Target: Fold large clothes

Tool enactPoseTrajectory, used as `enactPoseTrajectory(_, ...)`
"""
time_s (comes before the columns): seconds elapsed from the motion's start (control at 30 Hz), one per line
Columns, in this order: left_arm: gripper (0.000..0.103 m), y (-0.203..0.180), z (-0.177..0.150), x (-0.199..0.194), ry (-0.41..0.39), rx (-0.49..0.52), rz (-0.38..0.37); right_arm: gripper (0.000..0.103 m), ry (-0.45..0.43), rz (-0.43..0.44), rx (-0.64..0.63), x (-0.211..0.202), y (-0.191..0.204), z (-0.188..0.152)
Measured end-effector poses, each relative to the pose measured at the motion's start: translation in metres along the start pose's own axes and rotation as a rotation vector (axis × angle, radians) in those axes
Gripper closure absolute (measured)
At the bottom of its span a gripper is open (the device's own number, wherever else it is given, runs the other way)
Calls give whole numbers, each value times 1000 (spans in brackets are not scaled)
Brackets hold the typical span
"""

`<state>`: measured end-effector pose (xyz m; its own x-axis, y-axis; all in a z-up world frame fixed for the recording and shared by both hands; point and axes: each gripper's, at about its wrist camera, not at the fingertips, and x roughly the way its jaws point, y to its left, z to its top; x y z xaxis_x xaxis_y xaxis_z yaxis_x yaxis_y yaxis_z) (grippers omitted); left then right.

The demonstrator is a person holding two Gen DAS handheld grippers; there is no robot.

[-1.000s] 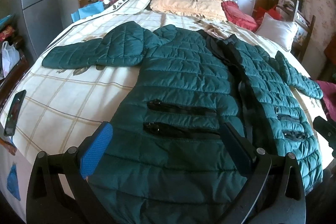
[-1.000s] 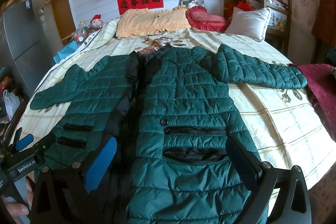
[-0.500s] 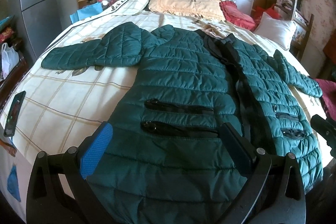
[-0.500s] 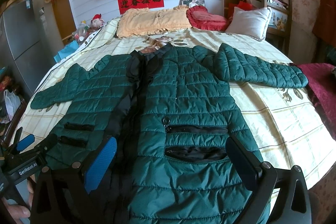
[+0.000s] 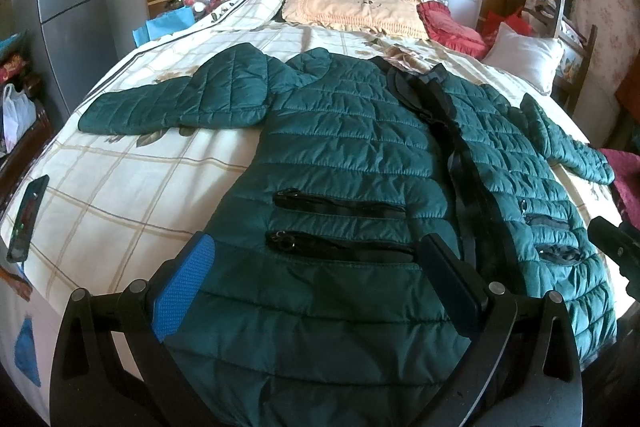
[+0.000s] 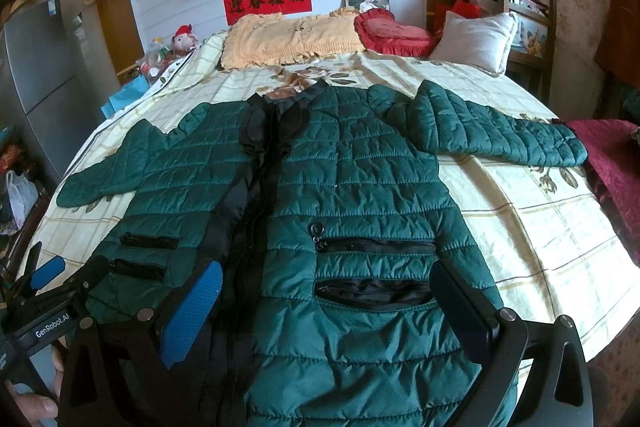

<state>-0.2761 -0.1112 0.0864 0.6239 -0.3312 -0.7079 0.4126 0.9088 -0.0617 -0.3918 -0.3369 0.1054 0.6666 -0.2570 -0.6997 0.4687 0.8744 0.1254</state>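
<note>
I had the green padded jacket (image 5: 344, 155) laid flat and face up on the bed (image 5: 120, 187), front shut, collar toward the pillows at the far end and hem toward me, so its long axis ran straight away from both grippers. Left gripper (image 5: 316, 267) hung over the hem on the jacket's left half, fingers (image 5: 184, 283) spread wide, holding nothing. Right gripper (image 6: 324, 295) sat over the other half at the lower pocket, also wide open and empty. The left sleeve (image 5: 172, 103) stuck out sideways toward the phone (image 5: 28, 215) edge, well apart from my left fingers; the right sleeve (image 6: 500, 135) reached out toward the maroon cloth (image 6: 612, 163). I judged no fold was made yet, and each sleeve lay nearer its own-side gripper, up and outward.
</note>
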Motion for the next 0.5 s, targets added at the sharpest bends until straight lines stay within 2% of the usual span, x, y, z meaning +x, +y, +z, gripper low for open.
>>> enactPoseTrajectory(0.2,0,-3,-1,0,-8,16,1,0,37,28,41,0,2,5)
enactPoseTrajectory(0.5,0,-3,1,5,15,15,-5,0,30,20,29,2,3,4)
